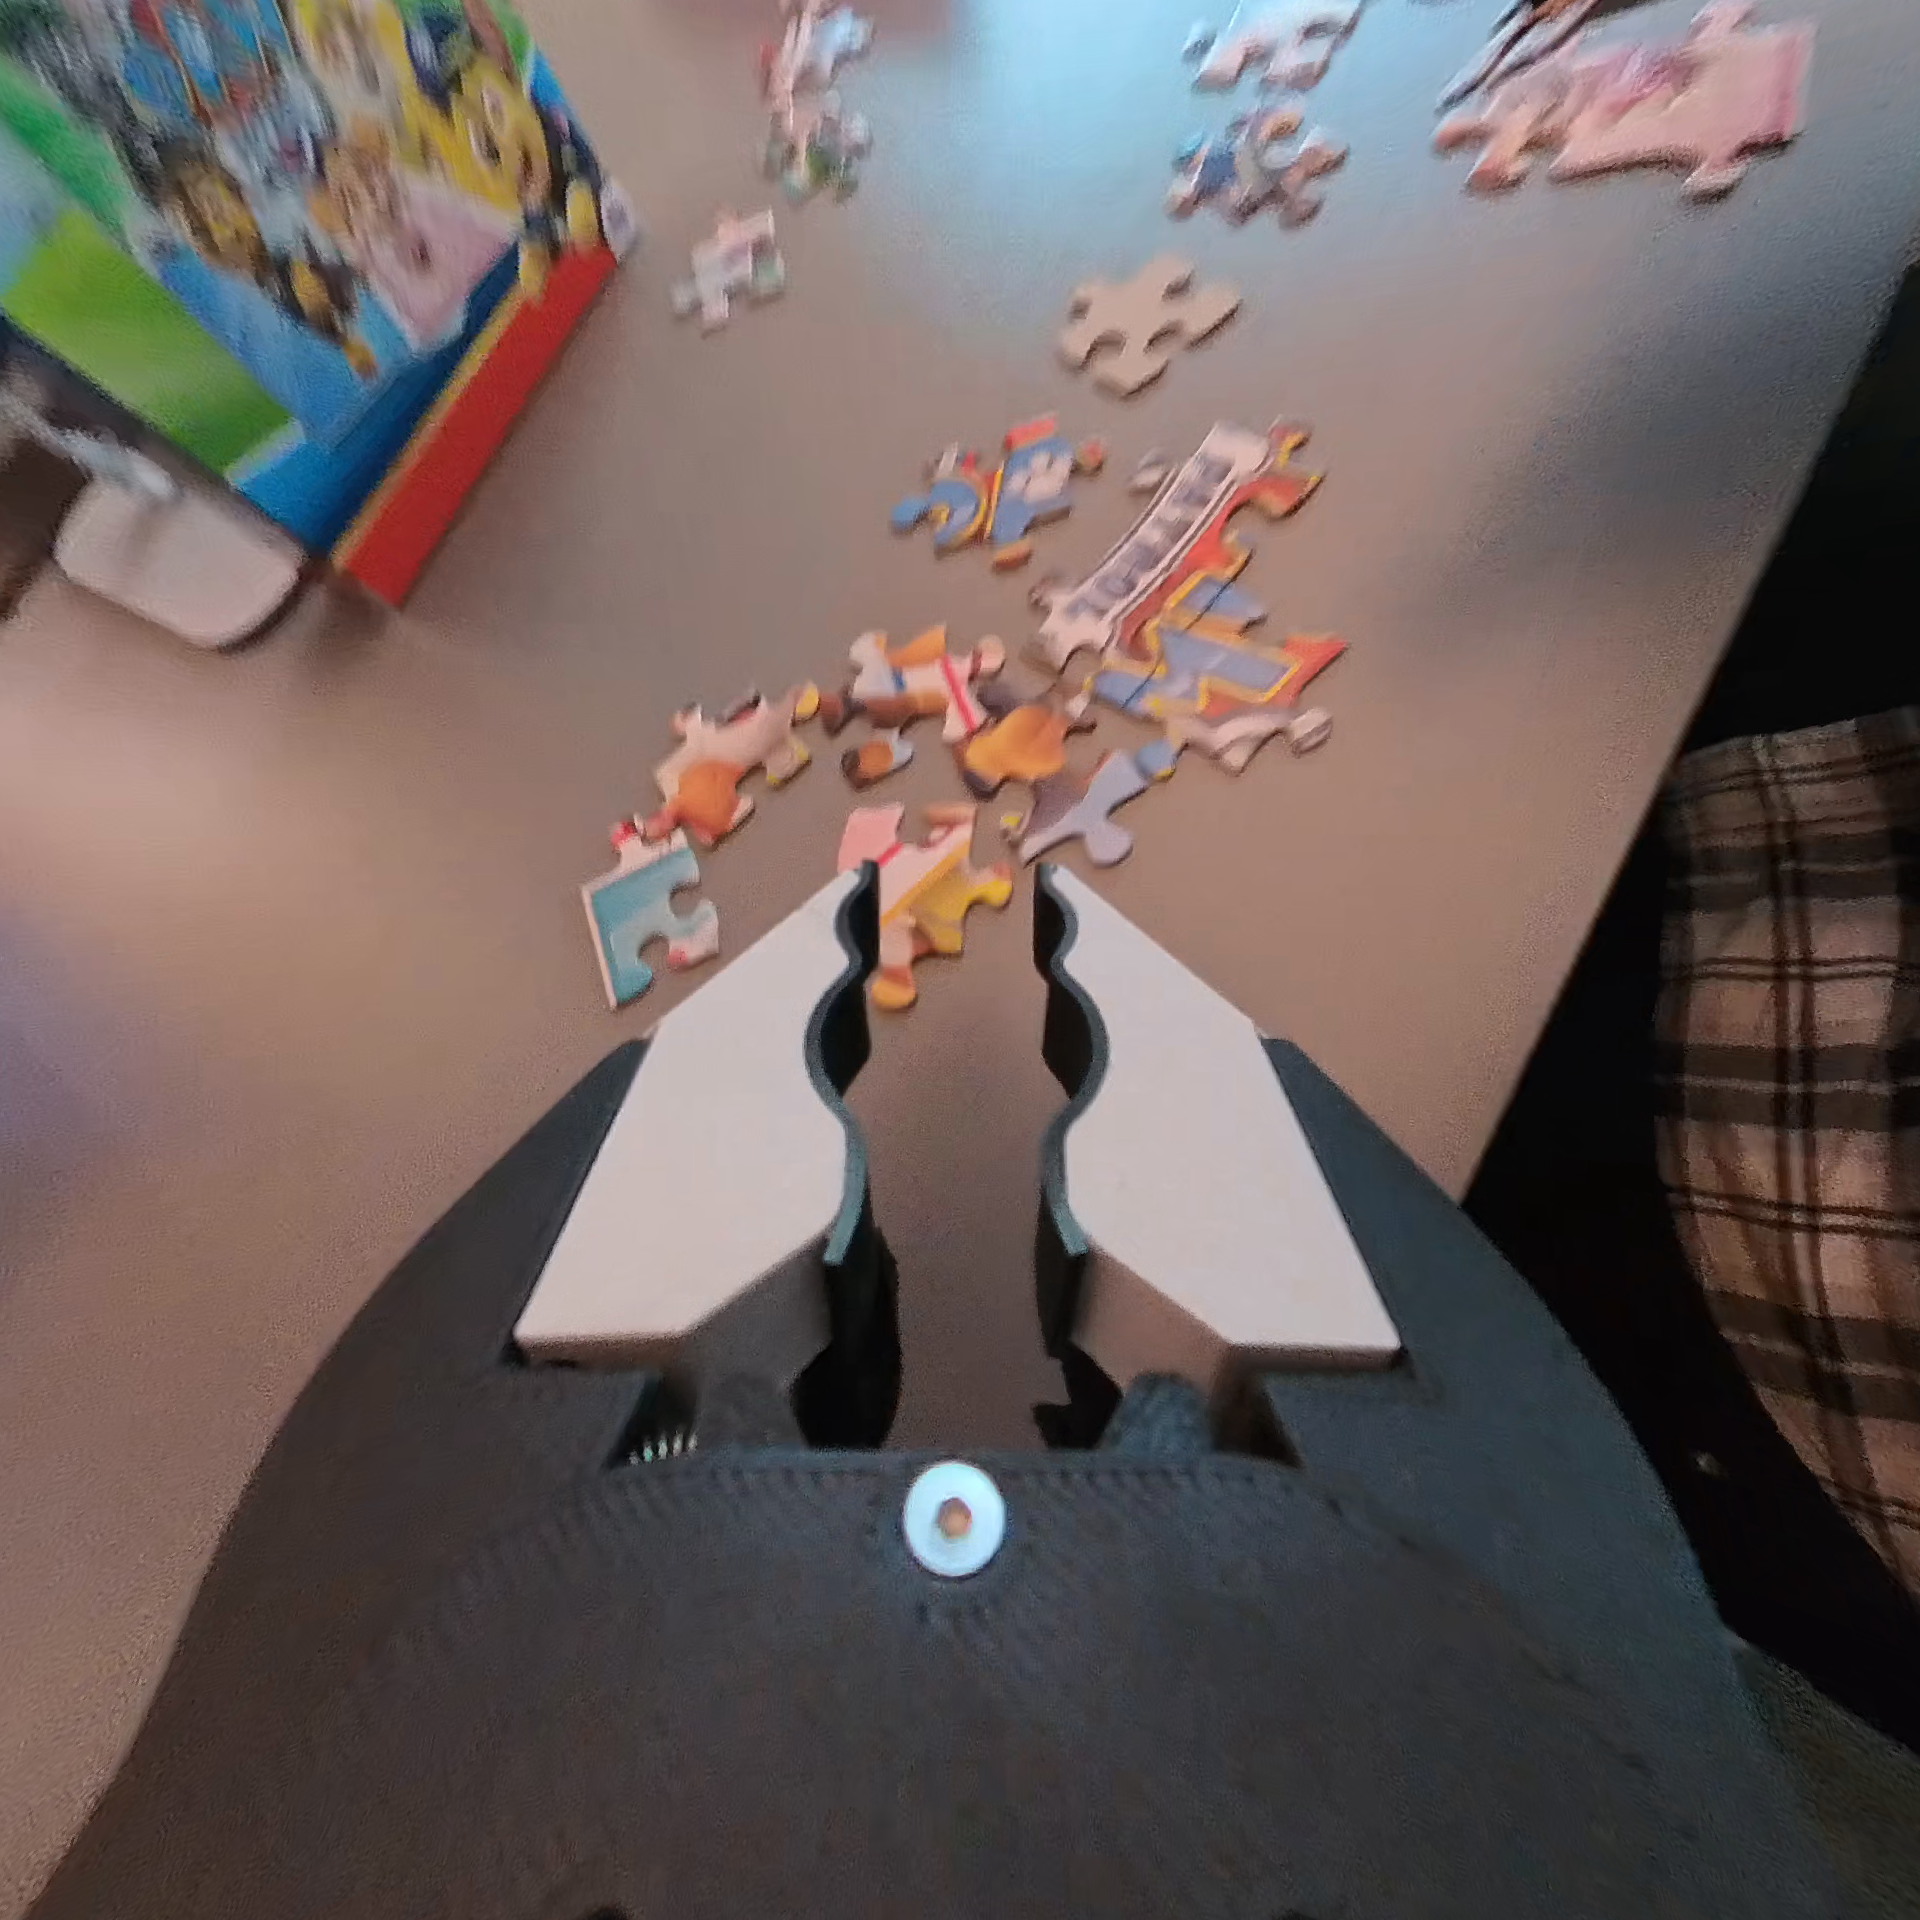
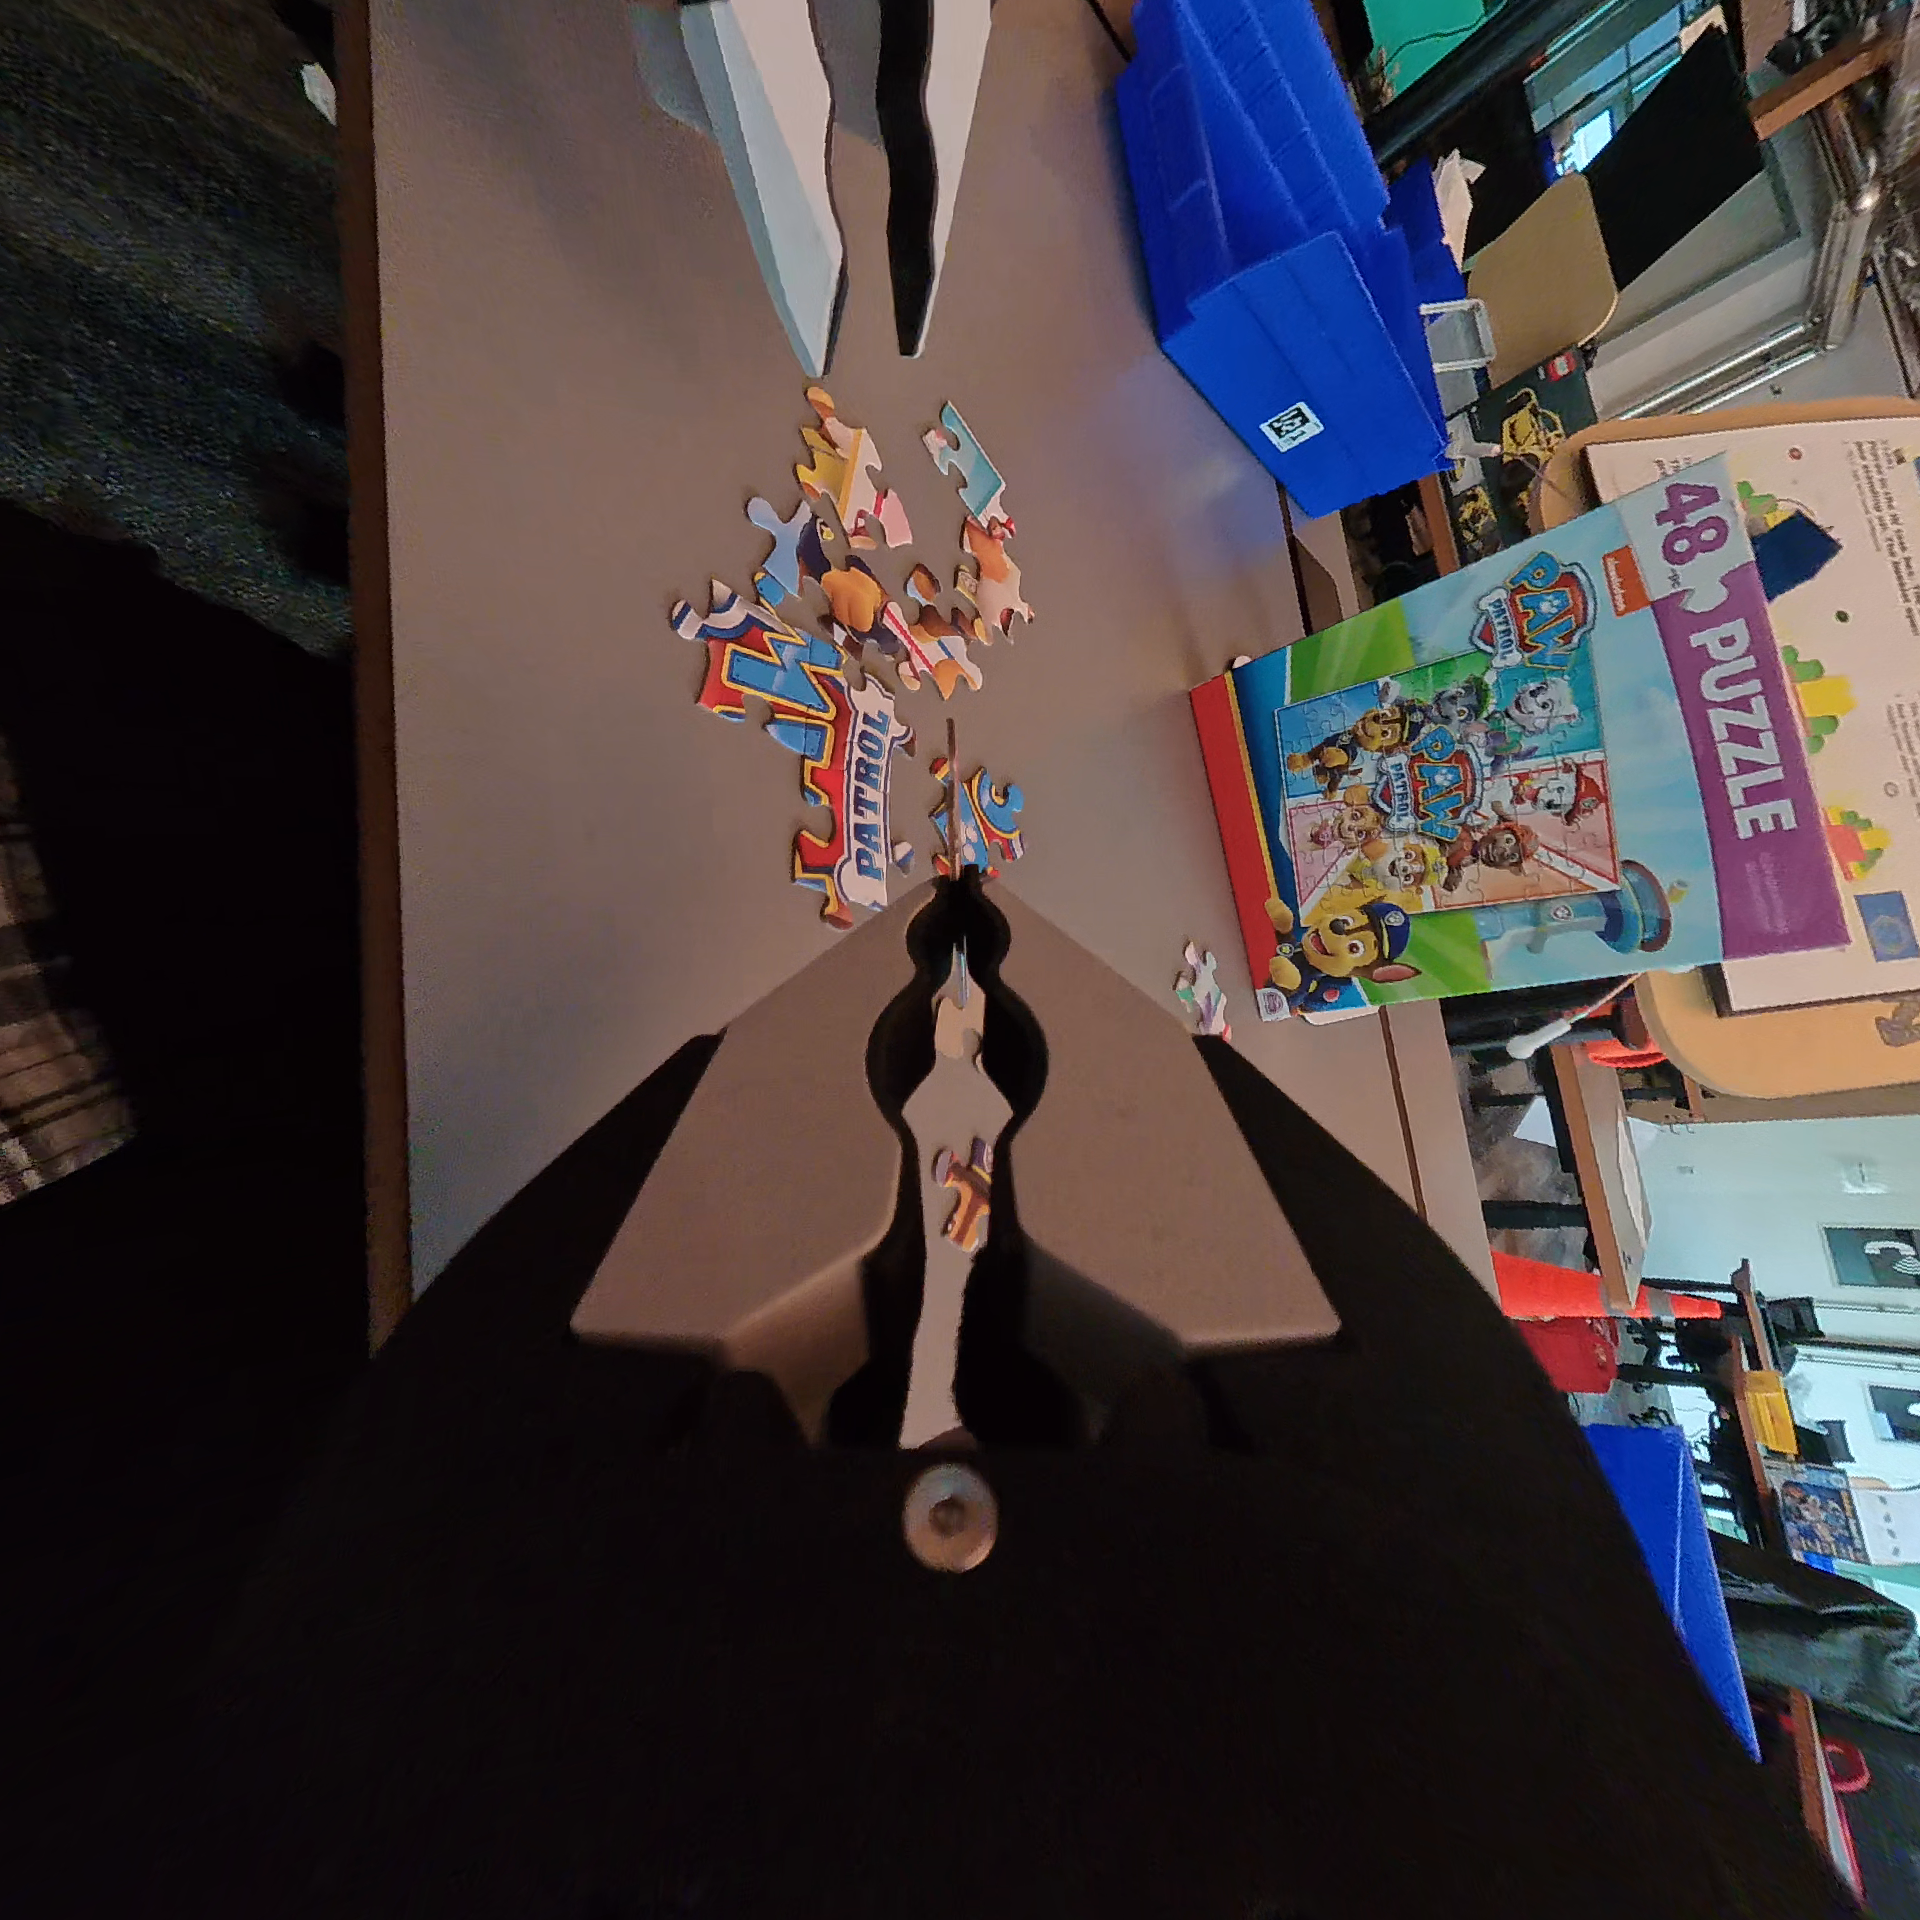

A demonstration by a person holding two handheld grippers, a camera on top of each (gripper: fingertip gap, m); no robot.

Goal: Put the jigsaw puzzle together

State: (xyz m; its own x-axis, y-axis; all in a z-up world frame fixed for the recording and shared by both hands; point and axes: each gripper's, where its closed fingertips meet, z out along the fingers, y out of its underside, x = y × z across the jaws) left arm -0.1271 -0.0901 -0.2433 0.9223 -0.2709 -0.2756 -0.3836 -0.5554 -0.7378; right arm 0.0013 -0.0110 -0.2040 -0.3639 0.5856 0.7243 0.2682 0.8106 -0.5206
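A joined logo section of the puzzle (image 1: 1174, 582) (image 2: 831, 769) lies on the grey table (image 1: 520, 790). Several loose pieces (image 1: 904, 717) (image 2: 883, 582) lie beside it, with a blue piece (image 1: 997, 499) (image 2: 987, 821) and a light blue piece (image 1: 644, 925) (image 2: 966, 457). My left gripper (image 1: 951, 894) is open and empty, low over the nearest loose pieces; it also shows in the right wrist view (image 2: 864, 358). My right gripper (image 2: 956, 883) is shut on a puzzle piece (image 2: 952, 790), held edge-on above the blue piece.
The puzzle box (image 1: 343, 260) (image 2: 1507, 769) stands on the table. Blue bins (image 2: 1278, 291) sit at the far side. A face-down piece (image 1: 1148, 322) and a pink joined section (image 1: 1621, 114) lie farther off. The table edge (image 2: 364, 727) runs beside a person in plaid cloth (image 1: 1787, 1039). Spacing between my two grippers at the tips: around 15 cm.
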